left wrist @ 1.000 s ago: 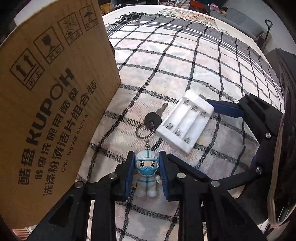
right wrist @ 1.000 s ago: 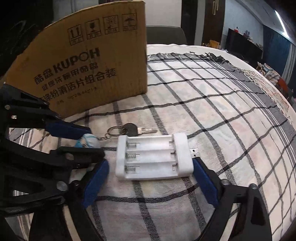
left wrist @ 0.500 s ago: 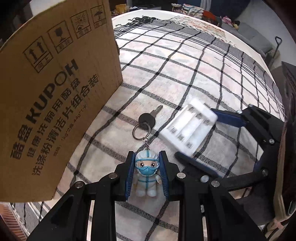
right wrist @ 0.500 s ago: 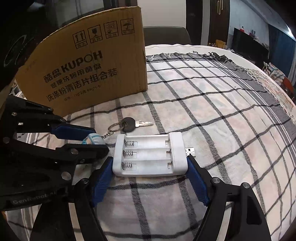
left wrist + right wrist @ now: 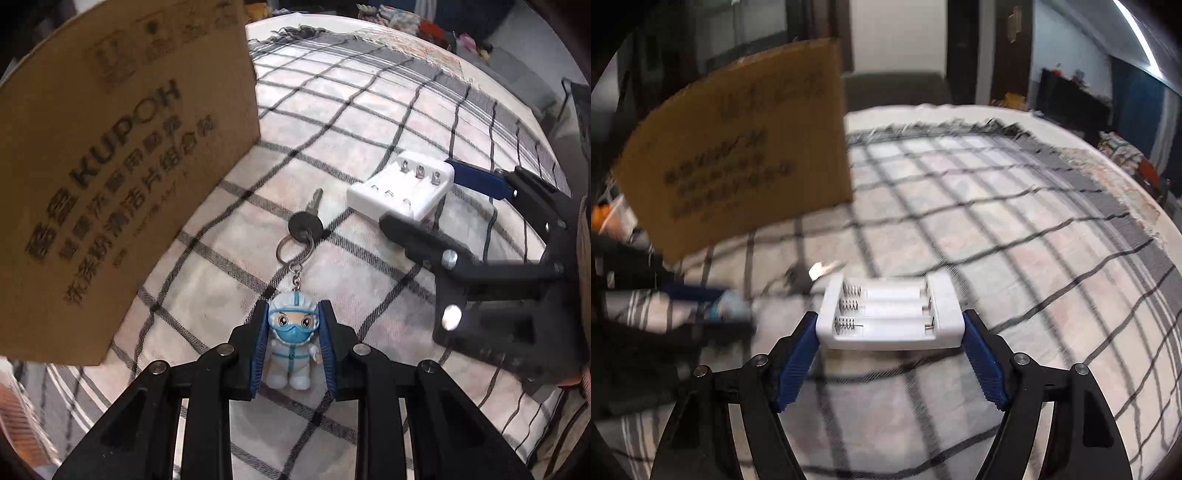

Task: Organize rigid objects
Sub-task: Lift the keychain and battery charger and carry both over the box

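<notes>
the step in hand looks like the lift toward the box (image 5: 110, 177), the tall cardboard wall filling the left of both views; its open top is out of sight, so the next move calls for raising both loads above its rim before letting go. at lower centre of the left view the left gripper (image 5: 293, 345) is clamped on the figure (image 5: 291, 343), a small white-suited doll with a blue mask, whose chain runs up to a ring and a black-headed key (image 5: 308, 218) at mid-frame; whether the key rests on the checked cloth (image 5: 369, 110) i cannot tell. further right, the right gripper (image 5: 890, 325) is clamped by its blue pads on the short ends of the holder (image 5: 890, 314), a white three-slot battery tray with springs showing, seemingly lifted off the cloth, at centre of the right view.
</notes>
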The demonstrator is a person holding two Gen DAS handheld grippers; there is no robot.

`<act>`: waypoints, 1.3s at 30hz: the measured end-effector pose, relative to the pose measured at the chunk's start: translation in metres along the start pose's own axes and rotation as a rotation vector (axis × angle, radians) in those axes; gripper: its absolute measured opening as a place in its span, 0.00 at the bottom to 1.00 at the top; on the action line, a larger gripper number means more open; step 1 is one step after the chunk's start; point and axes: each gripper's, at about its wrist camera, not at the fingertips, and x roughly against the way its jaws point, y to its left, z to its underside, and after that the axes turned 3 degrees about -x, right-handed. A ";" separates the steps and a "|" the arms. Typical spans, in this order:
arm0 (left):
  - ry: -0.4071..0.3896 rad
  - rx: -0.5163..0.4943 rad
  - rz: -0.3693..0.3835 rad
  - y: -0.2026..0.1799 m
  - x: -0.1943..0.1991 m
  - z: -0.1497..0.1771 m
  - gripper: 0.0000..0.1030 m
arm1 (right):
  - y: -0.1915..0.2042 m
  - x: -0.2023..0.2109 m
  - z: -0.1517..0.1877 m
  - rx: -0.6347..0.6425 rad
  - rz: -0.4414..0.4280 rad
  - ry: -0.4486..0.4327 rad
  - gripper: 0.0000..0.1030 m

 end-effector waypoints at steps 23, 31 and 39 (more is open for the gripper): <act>-0.335 0.503 -0.163 -0.006 0.076 0.042 0.26 | -0.003 0.039 -0.036 0.050 -0.237 -0.016 0.74; -0.424 0.561 -0.247 0.001 0.127 0.044 0.26 | 0.014 0.063 -0.059 0.073 -0.308 -0.032 0.74; -0.496 0.566 -0.316 0.017 0.173 0.033 0.26 | 0.030 0.090 -0.097 0.101 -0.352 -0.115 0.74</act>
